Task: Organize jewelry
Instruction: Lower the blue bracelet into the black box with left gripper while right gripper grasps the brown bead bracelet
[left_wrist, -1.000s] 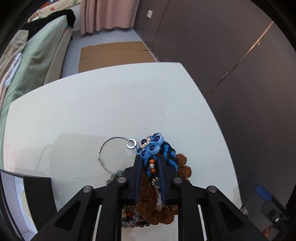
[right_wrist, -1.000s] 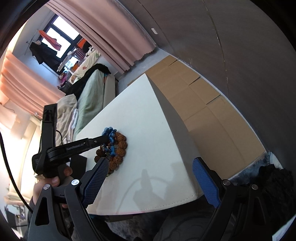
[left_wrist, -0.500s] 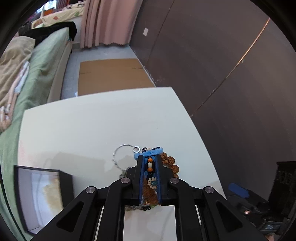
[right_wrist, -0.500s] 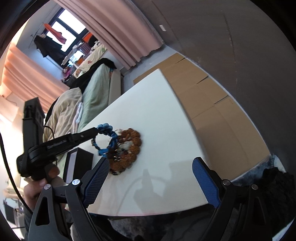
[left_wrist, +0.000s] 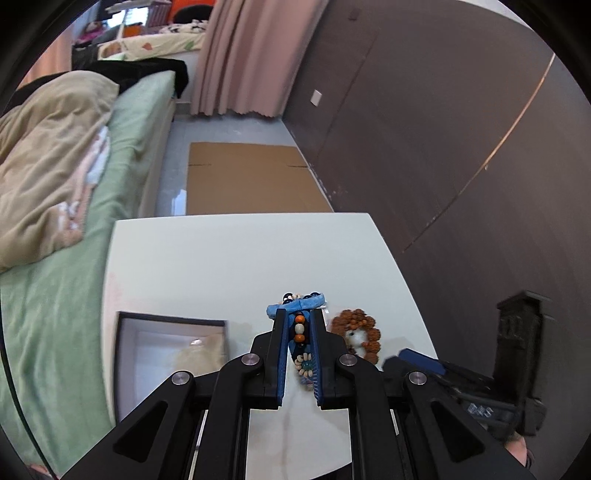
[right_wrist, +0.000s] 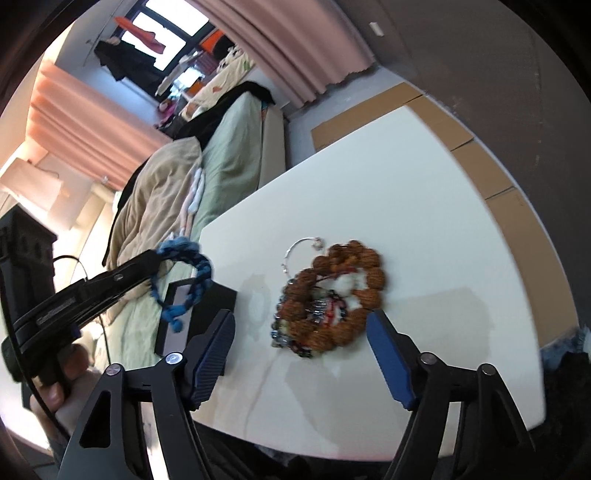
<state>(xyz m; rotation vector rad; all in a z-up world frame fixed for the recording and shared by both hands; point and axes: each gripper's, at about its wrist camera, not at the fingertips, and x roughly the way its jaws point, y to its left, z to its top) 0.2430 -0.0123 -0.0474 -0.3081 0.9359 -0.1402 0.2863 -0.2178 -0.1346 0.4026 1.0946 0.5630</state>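
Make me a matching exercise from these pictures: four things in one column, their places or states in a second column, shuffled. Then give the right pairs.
Things:
1. blue braided bracelet
2. brown bead bracelet
3. black box
4. right gripper

States:
A. lying on the white table
B. open, nothing between its fingers
C. gripped in the left gripper, off the table
D. lid off, near the table's edge

Pairs: 1-C, 2-A, 3-D, 4-B

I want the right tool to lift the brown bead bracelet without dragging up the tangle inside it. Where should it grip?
Grip the brown bead bracelet on its far-right arc, coming down from above with one finger inside the ring and one outside. It lies flat on the white table; that arc looks clear of the small dark beads and the silver hoop.
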